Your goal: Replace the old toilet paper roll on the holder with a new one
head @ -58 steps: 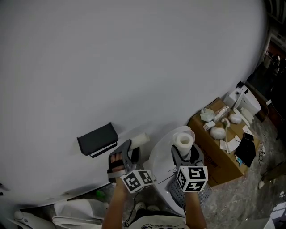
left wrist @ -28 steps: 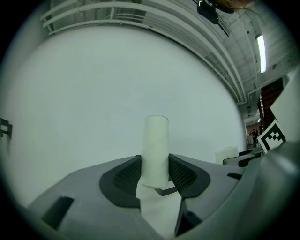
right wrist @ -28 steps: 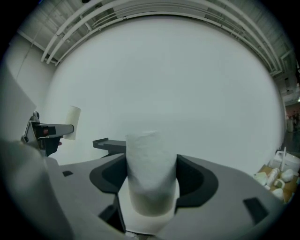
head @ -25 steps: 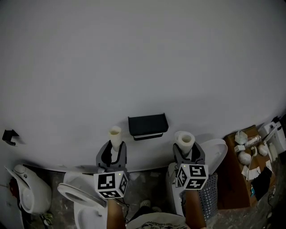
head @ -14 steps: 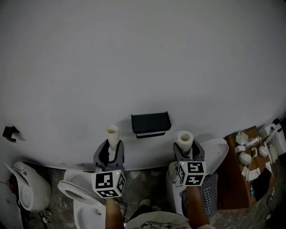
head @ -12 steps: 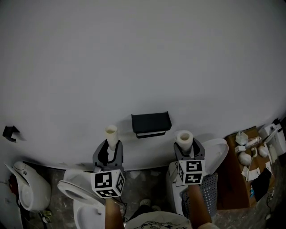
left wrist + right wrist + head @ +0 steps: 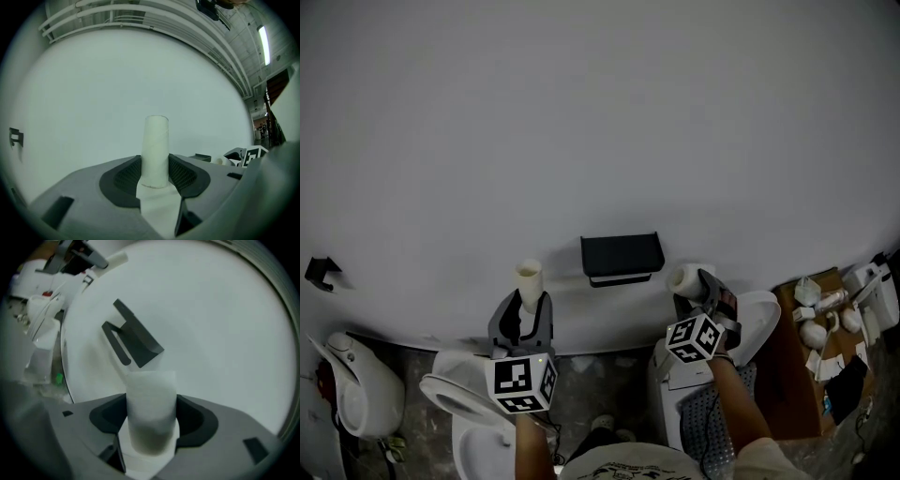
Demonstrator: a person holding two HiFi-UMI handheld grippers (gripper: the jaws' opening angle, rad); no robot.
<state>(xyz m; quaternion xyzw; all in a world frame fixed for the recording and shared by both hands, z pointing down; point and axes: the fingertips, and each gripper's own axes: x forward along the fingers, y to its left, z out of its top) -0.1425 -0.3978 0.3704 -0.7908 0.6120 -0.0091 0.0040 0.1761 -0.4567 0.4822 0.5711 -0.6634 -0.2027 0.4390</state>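
A black toilet paper holder (image 7: pixel 622 255) hangs on the pale wall, also seen tilted in the right gripper view as the holder (image 7: pixel 133 336). My left gripper (image 7: pixel 523 309) is shut on a thin, used-up cardboard roll (image 7: pixel 527 277), which stands upright between the jaws as the roll (image 7: pixel 154 150). It sits left of and below the holder. My right gripper (image 7: pixel 698 291) is shut on a fuller white toilet paper roll (image 7: pixel 686 279), rolled onto its side just right of the holder; the same roll (image 7: pixel 151 411) fills the jaws.
A white toilet (image 7: pixel 478 412) stands below the left gripper, and another white fixture (image 7: pixel 356 394) lies at far left. A cardboard box (image 7: pixel 811 375) with white and dark items sits at right. A small black bracket (image 7: pixel 319 272) is on the wall at left.
My right gripper has rolled sideways with the white roll and dropped a little toward the holder's right side. The left gripper with the cardboard roll drifted slightly left.
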